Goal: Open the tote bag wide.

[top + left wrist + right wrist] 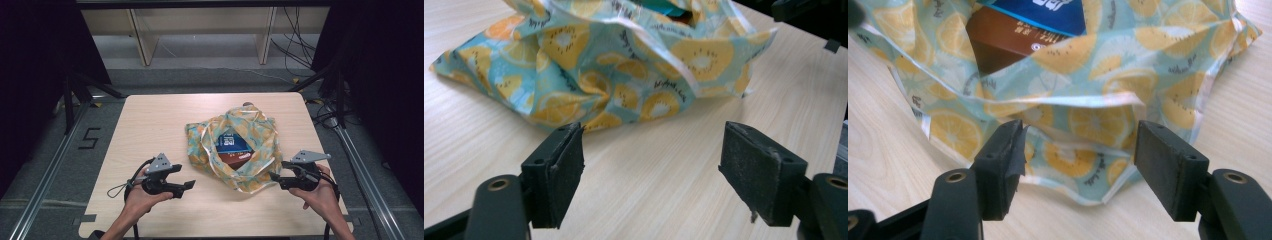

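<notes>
Both claws are wide apart and holding nothing! Left gripper [186, 186] sits low over the near-left part of the pale wood-grain table [150, 120], jaws spread, aimed toward the bag but well short of it. In the left gripper view its two black pads [559, 175] frame bare tabletop, and the crumpled cloth bag printed with orange citrus slices on light blue [614, 75] lies beyond the tips, apart from them.

Over to the right gripper [274, 177]: jaws spread here too, tips right at the bag's near-right edge. In the right gripper view the pads [1168, 165] stand either side of the bag's lower hem and white trim; the cloth lies between and just past them, and they are not pressing on it.

The bag [235, 145] rests in the middle of the table, a little right of centre, its mouth gaping upward. Inside, a blue packet with white lettering [231, 141] lies on top of a brown box [239, 157]; the right gripper view shows both, blue packet [1043, 10] over brown box [1003, 42], with print too small to read.

A hand wraps each gripper from the bottom edge, cables trailing back. Around the table: grey floor, metal rails on both sides, a "5" marked on the floor [89, 138] at left, pale wooden shelving legs [145, 40] beyond, loose cables [295, 45] far right, dark curtains either side.
</notes>
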